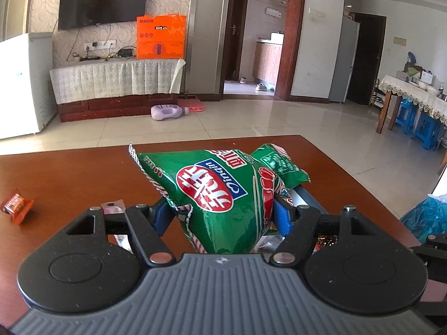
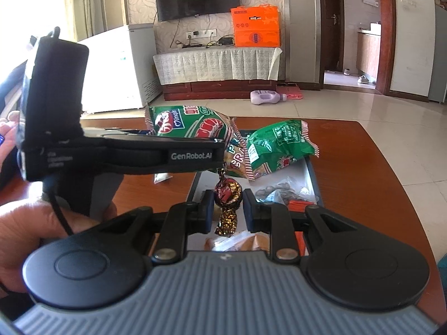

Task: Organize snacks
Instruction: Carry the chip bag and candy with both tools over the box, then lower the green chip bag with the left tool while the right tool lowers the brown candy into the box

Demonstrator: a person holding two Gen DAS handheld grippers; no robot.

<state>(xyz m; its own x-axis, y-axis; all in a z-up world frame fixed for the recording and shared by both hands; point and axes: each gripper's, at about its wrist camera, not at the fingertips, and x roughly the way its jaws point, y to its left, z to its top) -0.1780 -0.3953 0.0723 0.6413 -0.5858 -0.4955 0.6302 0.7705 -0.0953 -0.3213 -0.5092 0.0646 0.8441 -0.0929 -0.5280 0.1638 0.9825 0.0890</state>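
Wall-mounted television [image 1: 102, 1]; orange carton [image 1: 161, 36] on draped cabinet [image 1: 114, 79]; purple bottle, possibly detergent [image 1: 167, 111], lying on floor; blue stools [image 1: 416, 121].

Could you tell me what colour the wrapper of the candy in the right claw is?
Dark red and gold foil candy; the right wrist view shows it best.

Right tongs [image 2: 225, 209] pinching wrapped candy [image 2: 228, 192], tray [image 2: 312, 170] below

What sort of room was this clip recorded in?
Most likely a home living room: a wall-mounted TV hangs above a cloth-covered cabinet, a dining table with blue stools stands at the far right, and a doorway seems to open onto a kitchen.
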